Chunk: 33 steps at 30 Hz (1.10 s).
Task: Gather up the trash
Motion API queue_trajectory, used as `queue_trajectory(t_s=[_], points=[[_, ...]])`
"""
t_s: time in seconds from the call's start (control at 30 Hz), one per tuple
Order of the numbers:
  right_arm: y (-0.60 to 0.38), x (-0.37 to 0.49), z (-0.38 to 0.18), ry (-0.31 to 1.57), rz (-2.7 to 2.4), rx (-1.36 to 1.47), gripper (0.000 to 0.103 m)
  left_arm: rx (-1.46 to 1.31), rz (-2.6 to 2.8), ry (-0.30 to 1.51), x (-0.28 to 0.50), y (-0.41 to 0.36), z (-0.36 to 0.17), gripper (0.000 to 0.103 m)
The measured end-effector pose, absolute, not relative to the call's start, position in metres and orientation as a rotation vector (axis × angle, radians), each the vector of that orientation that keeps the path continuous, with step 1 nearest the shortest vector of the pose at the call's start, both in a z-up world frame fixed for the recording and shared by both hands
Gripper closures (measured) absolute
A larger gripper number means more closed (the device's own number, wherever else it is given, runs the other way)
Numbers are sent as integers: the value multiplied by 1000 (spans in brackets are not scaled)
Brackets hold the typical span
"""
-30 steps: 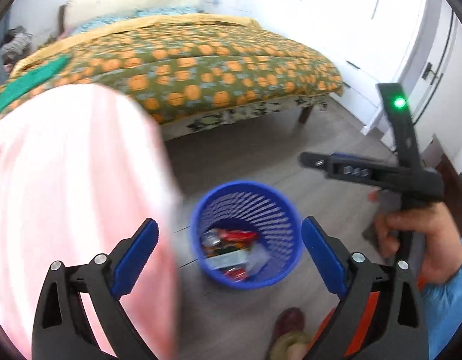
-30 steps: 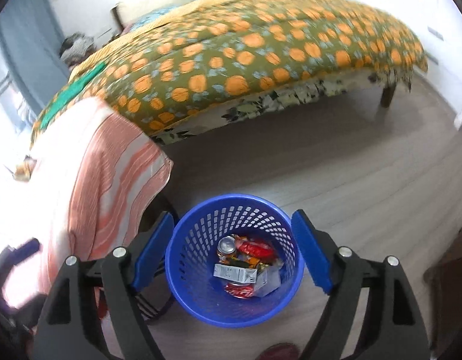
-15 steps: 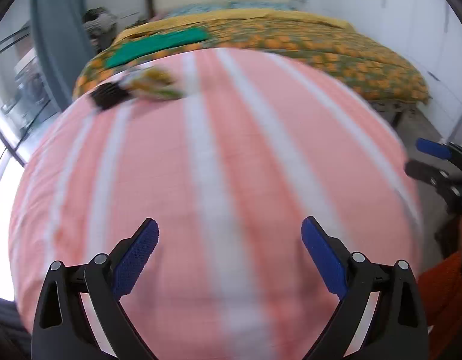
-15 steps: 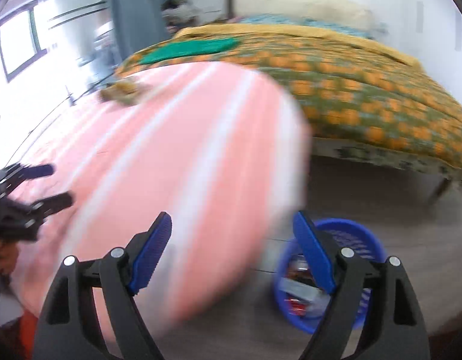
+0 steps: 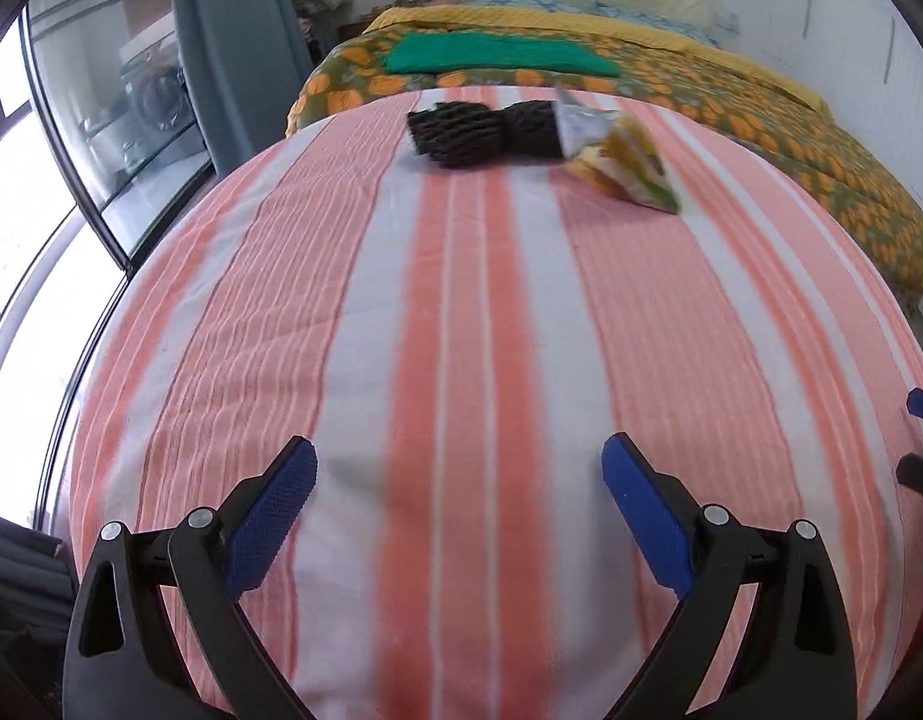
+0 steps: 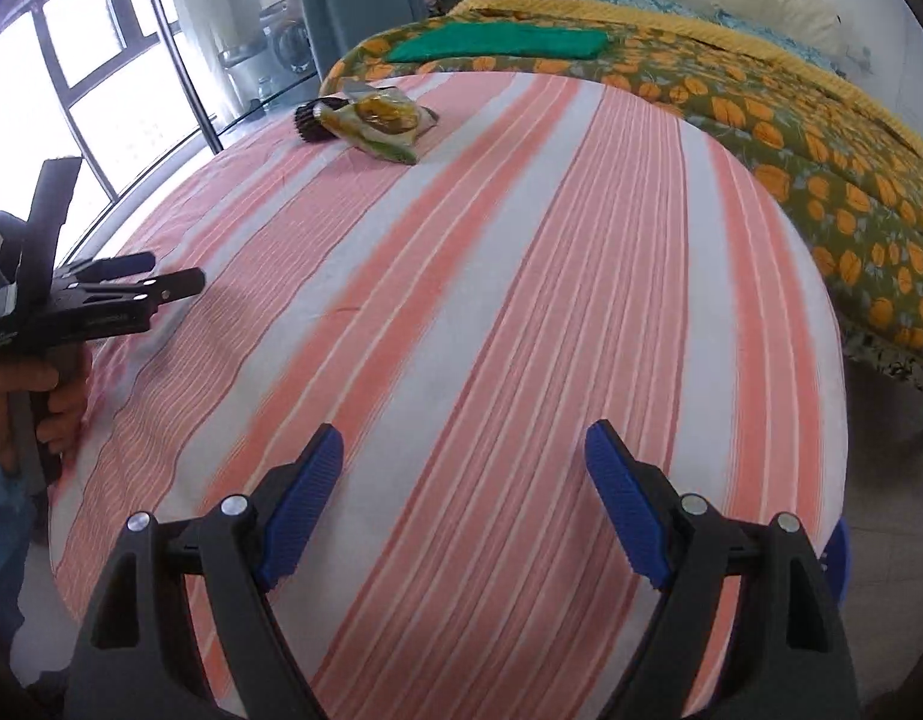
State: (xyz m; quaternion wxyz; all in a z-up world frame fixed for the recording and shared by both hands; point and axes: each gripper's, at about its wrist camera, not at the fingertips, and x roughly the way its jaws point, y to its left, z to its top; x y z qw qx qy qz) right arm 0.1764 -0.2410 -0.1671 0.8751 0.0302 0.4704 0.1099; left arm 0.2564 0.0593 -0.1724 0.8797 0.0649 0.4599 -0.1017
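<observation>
A yellow-green snack packet lies at the far end of a table with a pink-striped cloth. A black foam net rests against it. My left gripper hovers open over the near part of the cloth, nothing between its blue pads. My right gripper is open and empty too, above the near edge. In the right wrist view the left gripper shows at the left, held by a hand. Both gripper tips are well short of the trash.
The rim of the blue basket peeks out below the table's right edge. A bed with an orange-flowered cover and a folded green cloth stands behind the table. Glass doors run along the left.
Both views have swung away from the blue basket on the floor to the striped table. The packet and black net have come into clear view at the far end.
</observation>
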Motion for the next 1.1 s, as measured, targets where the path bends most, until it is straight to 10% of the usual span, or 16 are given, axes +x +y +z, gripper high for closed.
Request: queue_trajectory(t_s=[0.77, 0.93, 1.1], points=[[-157, 407, -164, 997, 343, 381, 23, 95, -209, 958, 260, 57, -178, 5], [-149, 403, -164, 1004, 316, 275, 58, 94, -209, 959, 260, 57, -178, 5], [-162, 377, -140, 973, 250, 96, 62, 94, -209, 959, 260, 57, -178, 5]])
